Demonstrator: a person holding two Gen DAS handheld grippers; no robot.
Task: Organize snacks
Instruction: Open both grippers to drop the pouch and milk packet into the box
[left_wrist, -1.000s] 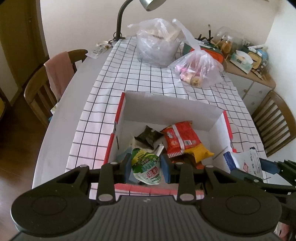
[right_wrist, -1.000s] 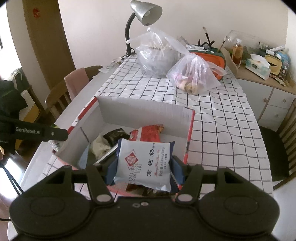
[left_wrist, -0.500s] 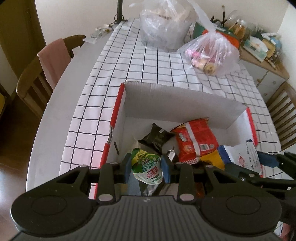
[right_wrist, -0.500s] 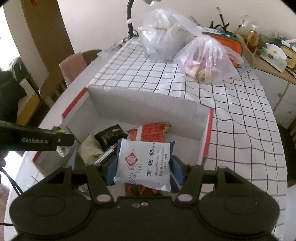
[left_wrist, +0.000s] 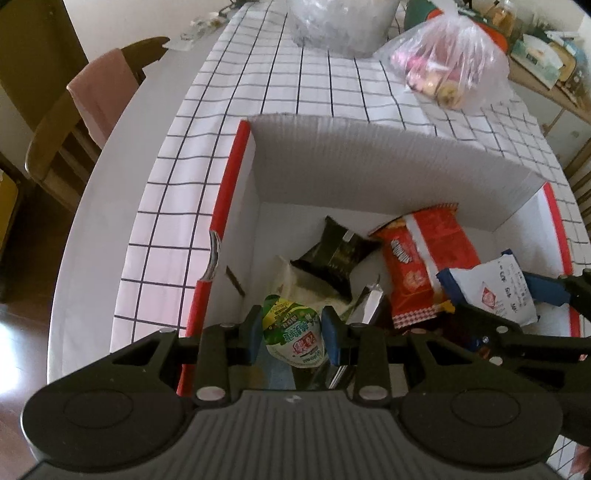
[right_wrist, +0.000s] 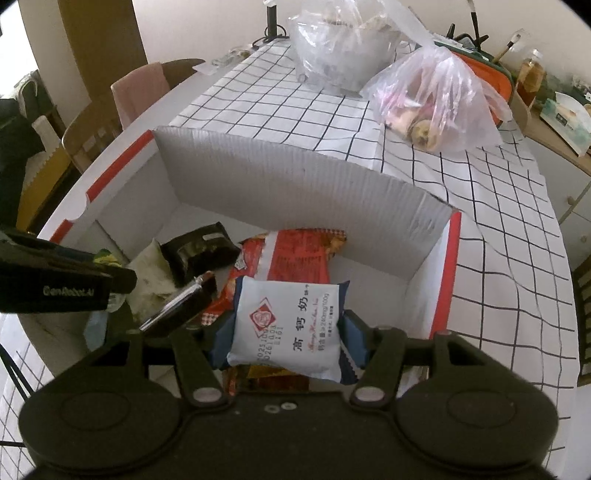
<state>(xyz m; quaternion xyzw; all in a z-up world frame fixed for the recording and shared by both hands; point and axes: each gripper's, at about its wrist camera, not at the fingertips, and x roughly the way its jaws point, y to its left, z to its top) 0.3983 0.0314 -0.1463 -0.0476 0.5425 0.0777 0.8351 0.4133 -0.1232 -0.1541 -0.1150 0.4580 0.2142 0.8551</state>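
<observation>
A white cardboard box (left_wrist: 369, 155) with red edges stands on the checked tablecloth; it also shows in the right wrist view (right_wrist: 295, 184). In it lie a red snack bag (left_wrist: 424, 254), a black packet (left_wrist: 336, 251) and other wrappers. My left gripper (left_wrist: 293, 334) is shut on a green and white pouch (left_wrist: 295, 334) over the box's near left part. My right gripper (right_wrist: 286, 336) is shut on a white and blue milk-candy packet (right_wrist: 288, 325) above the box's near right part; the packet also shows in the left wrist view (left_wrist: 491, 291).
Two clear plastic bags of food (right_wrist: 436, 99) (right_wrist: 340, 44) sit on the tablecloth beyond the box. A chair with a pink cloth (left_wrist: 99, 99) stands at the table's left. A cabinet with clutter (right_wrist: 554, 122) is at the right.
Both grippers have moved forward and down over the box with their packets still held. The box now fills more of both views.
</observation>
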